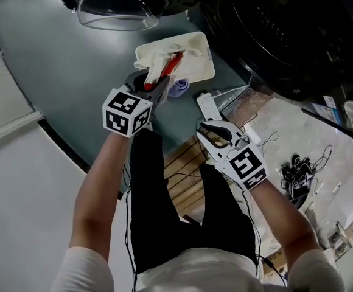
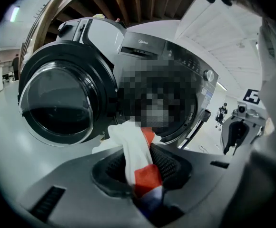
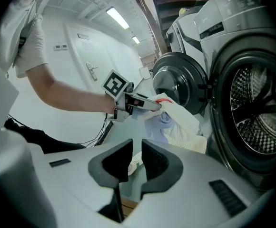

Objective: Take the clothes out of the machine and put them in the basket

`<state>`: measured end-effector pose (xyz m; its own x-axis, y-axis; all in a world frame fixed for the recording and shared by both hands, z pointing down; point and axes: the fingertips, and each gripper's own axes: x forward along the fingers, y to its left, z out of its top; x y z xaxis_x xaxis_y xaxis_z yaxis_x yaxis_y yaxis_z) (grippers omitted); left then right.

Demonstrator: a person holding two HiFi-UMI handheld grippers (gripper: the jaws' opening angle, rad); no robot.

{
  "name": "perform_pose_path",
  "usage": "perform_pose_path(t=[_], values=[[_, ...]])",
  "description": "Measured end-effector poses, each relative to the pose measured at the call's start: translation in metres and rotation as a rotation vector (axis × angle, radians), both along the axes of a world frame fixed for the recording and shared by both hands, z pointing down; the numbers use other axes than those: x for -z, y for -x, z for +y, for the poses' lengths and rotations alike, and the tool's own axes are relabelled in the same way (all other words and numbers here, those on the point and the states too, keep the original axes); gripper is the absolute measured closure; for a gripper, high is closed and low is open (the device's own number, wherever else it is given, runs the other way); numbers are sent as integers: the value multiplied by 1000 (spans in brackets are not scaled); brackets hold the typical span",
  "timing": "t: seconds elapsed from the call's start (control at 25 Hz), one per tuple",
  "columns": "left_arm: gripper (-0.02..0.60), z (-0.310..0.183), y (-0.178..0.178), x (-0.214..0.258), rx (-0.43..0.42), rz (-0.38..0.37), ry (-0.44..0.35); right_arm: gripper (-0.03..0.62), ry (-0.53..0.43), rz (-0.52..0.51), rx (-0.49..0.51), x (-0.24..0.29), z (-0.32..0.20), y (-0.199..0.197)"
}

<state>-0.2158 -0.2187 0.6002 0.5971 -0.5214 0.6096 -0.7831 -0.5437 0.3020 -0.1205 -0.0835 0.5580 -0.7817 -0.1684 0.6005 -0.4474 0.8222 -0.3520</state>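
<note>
A white garment with a red band and a bluish band next to it is clamped between the jaws of the left hand-held gripper. In the left gripper view the cloth is seen pinched between the ribbed pads, with the red and bluish bands at the grip and the white part bunched beyond the tips. The free white end is draped into a cream rectangular plastic basket, which stands on the grey floor just in front of the washing machine. The left hand-held gripper is held over the basket's near left corner.

A pale lilac piece of cloth is seen just beside the basket's near edge; whether it belongs to the held garment cannot be told.

The machine's round glass door is swung open at the far left, and the steel drum is exposed on the right.

The right hand-held gripper is held nearer and to the right, apart from the basket. Its jaws are set a narrow gap apart, with nothing between them.
</note>
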Motion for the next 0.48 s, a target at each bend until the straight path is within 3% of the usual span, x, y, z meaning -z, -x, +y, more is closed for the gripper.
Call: perform_pose_path(t=[0.48], values=[[476,-28,4,-137,-45,-79,144,531,48,33,-23,-34,-29,17]])
